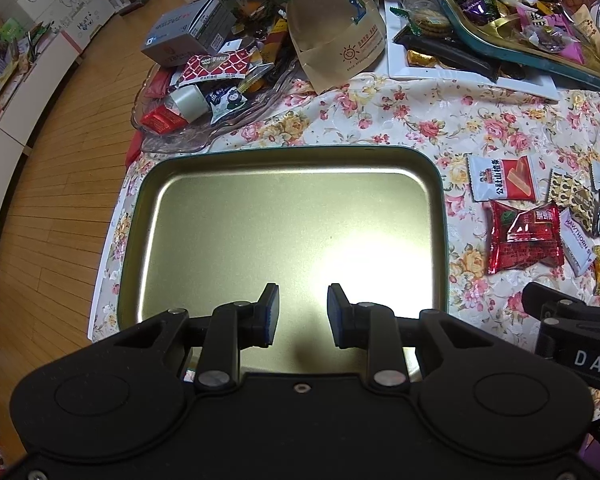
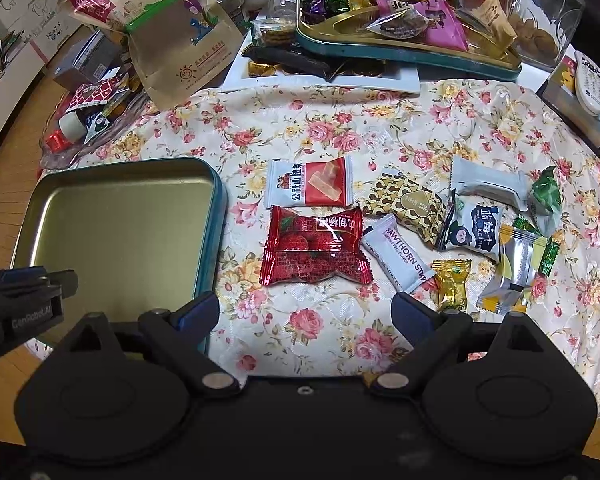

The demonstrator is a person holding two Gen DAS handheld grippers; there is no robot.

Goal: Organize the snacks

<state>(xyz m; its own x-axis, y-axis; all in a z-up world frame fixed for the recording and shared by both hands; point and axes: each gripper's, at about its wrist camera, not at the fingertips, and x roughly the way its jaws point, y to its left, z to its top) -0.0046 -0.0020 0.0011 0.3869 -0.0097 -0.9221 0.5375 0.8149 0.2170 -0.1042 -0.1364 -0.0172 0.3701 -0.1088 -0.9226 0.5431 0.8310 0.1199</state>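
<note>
Left gripper (image 1: pixel 302 312) jaws parted, empty, over gold tin tray (image 1: pixel 148 200)

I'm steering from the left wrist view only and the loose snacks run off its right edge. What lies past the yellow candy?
Observer: A silver and yellow packet lies just right of the yellow candy, on the flowered cloth.
Operator: Anything green out there?
Observer: Yes, a green wrapped sweet sits at the far right of the group, beside a plain grey packet.
Operator: How are the right tongs set?
Observer: The right tongs are wide open, holding nothing, above bare cloth just short of the red packet.
</note>
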